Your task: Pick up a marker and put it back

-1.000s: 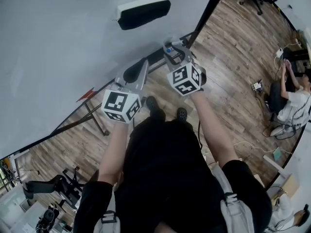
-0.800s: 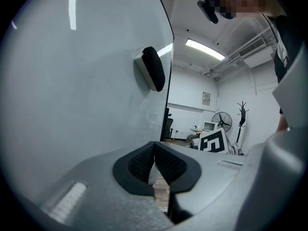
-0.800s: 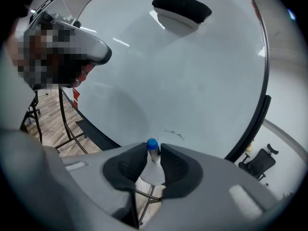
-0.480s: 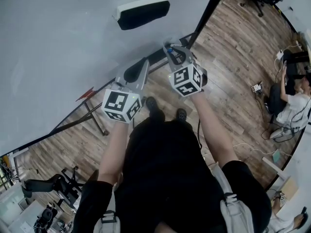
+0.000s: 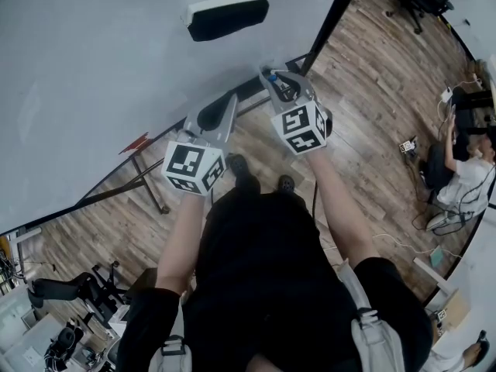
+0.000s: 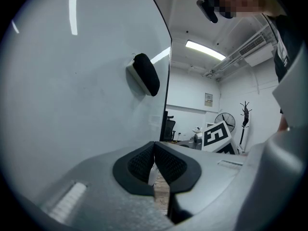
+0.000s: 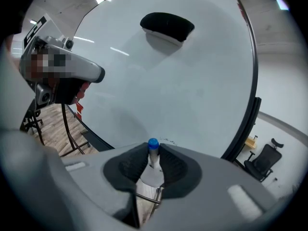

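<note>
Two steps make up the task, and the first, the pick-up, was judged to be in hand. The right gripper (image 5: 273,78) was seen closed on the marker (image 7: 153,153), whose barrel was clamped between the two dark pads (image 7: 130,166) at about half their spread. The blue cap was pointed toward the whiteboard (image 5: 116,68). In the head view the marker was located just above centre frame, at the board's lower edge, beside the dark ledge (image 5: 249,91). Whether it had been lifted clear of that ledge could not be determined.

The next move was judged to call for a firm grip to be kept while the marker is drawn away from the board. The barrel should then be lined up with the ledge before it is set down and released.

Both forearms were extended forward from the torso at lower centre frame. The right arm was reached further up the frame, so that its marker cube (image 5: 300,128) was placed above and to the right of the left one. The left gripper (image 5: 230,99) was held left of centre and aimed at the board. Its jaws were brought together, nothing was held between them, and no part in the grasp was taken. An eraser (image 5: 227,18) was fixed on the board in the upper centre of the frame, well apart from both grippers.
</note>
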Tool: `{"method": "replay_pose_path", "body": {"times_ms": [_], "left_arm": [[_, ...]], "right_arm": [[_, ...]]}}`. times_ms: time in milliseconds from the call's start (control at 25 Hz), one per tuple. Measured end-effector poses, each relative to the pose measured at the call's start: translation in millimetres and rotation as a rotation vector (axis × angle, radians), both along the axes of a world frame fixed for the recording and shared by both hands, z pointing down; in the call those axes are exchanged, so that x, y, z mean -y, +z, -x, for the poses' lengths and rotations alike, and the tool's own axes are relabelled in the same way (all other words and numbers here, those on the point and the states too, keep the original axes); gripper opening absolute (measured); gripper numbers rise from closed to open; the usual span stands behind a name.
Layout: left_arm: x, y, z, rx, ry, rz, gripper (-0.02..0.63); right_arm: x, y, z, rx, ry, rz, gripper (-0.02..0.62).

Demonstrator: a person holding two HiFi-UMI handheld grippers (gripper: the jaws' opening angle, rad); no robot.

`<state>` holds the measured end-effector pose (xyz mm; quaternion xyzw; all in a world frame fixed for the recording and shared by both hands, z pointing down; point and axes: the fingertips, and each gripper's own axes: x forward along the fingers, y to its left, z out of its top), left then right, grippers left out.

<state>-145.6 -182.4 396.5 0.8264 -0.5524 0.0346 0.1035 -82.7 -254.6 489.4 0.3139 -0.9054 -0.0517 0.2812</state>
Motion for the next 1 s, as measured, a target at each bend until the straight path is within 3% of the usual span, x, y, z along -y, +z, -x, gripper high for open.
{"method": "replay_pose_path", "body": {"times_ms": [440,680,1000], "left_arm": [[-15.9,-10.0,-20.7,-0.007,-0.042,-0.023,0.011],[-29.5,-16.0,-34.7,-0.012,-0.075,-0.037,0.011],[-52.8,-12.4,-62.1,-0.025,-0.102,-0.038,0.011]], "right_arm": [[-10.4,-46.7,-19.0,0.173,-0.018,0.021,0.075],[-16.2,-75.8,-39.6,0.317,-0.025,0.068,0.075],[-39.4,-95.6,-73.4,0.430,-0.046,0.119,0.075]]}}
